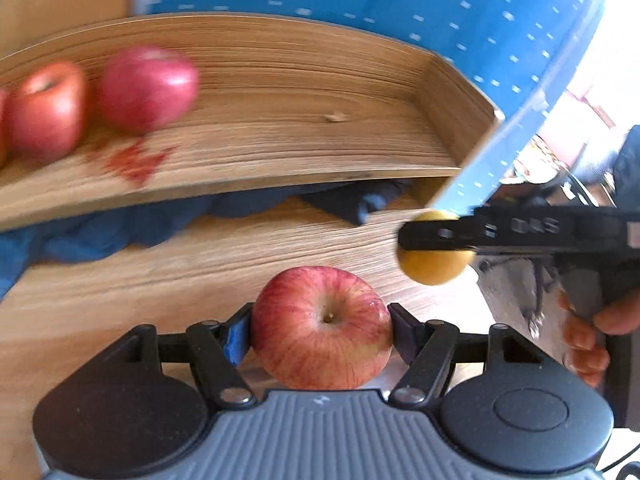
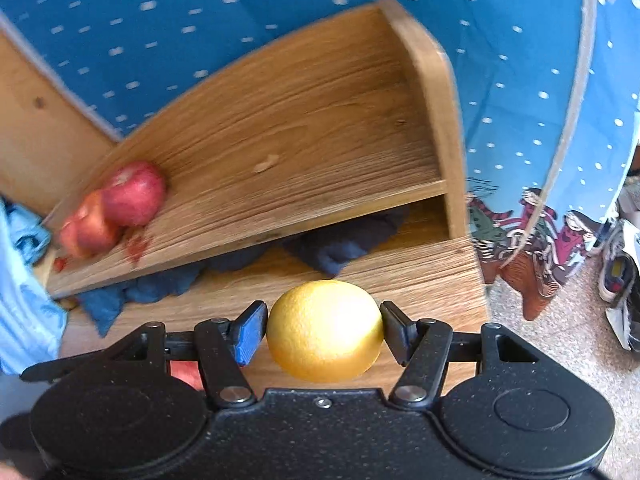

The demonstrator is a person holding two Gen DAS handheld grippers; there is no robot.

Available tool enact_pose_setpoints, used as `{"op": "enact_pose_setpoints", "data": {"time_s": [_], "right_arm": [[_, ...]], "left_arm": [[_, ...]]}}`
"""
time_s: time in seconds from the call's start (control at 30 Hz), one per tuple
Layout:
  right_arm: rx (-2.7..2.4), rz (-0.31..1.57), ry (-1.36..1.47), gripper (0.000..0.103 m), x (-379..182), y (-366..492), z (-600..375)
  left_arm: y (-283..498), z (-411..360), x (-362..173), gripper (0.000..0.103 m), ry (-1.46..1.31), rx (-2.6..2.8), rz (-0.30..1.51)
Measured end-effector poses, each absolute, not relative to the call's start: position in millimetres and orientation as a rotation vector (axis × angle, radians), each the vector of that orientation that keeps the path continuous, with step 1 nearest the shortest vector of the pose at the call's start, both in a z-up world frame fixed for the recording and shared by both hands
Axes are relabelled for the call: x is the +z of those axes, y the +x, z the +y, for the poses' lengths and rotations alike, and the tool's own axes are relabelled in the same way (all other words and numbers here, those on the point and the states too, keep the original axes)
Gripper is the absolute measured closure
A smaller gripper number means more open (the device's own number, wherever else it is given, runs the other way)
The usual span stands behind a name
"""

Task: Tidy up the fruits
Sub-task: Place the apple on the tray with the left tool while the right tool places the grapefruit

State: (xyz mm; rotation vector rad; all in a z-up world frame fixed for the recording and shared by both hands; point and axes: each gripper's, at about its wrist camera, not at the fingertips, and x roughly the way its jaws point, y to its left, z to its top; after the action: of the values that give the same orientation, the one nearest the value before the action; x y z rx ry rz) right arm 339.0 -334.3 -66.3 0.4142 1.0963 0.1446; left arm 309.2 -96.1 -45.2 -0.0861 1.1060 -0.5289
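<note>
My left gripper (image 1: pixel 320 330) is shut on a red striped apple (image 1: pixel 322 326), held above the lower wooden shelf (image 1: pixel 160 272). My right gripper (image 2: pixel 323 330) is shut on a yellow orange (image 2: pixel 324 330); the left wrist view shows that gripper (image 1: pixel 436 236) from the side with the orange (image 1: pixel 434 266) in it, to the right of the apple. Two red apples (image 1: pixel 148 88) (image 1: pixel 44 110) rest at the left of the upper wooden shelf (image 1: pixel 300 136); the right wrist view shows the apples (image 2: pixel 134 194) blurred at the upper shelf's (image 2: pixel 300 140) left end.
A dark blue cloth (image 1: pixel 120 228) lies under the upper shelf, on the lower one. A reddish smear (image 1: pixel 136 160) marks the upper shelf beside the apples. A blue dotted fabric wall (image 2: pixel 520 80) stands behind and to the right. Shoes (image 2: pixel 620 276) lie on the carpet at far right.
</note>
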Motion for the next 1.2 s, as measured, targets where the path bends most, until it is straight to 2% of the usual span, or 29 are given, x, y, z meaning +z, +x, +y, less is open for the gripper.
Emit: {"op": "enact_pose_setpoints", "data": {"time_s": [0.2, 0.5, 0.83, 1.03, 1.2], "right_arm": [[0.233, 1.108, 0.406, 0.04, -64.6, 315.2, -306.4], [0.292, 1.17, 0.369, 0.041, -79.2, 285.8, -271.7], [0.283, 1.155, 0.294, 0.041, -81.3, 278.9, -249.9], [0.288, 1.124, 0.261, 0.037, -77.7, 274.4, -244.8], [0.282, 1.08, 0.222, 0.027, -68.8, 262.7, -243.6]], "left_arm": [[289.6, -64.6, -47.3, 0.03, -0.126, -0.431, 1.122], [274.6, -44.6, -56.6, 0.03, -0.148, -0.322, 1.158], [273.4, -33.3, -63.9, 0.03, -0.15, -0.303, 1.182], [268.2, -28.6, -61.2, 0.03, -0.172, -0.276, 1.171], [257.5, -24.8, -43.8, 0.022, -0.195, -0.248, 1.108]]}}
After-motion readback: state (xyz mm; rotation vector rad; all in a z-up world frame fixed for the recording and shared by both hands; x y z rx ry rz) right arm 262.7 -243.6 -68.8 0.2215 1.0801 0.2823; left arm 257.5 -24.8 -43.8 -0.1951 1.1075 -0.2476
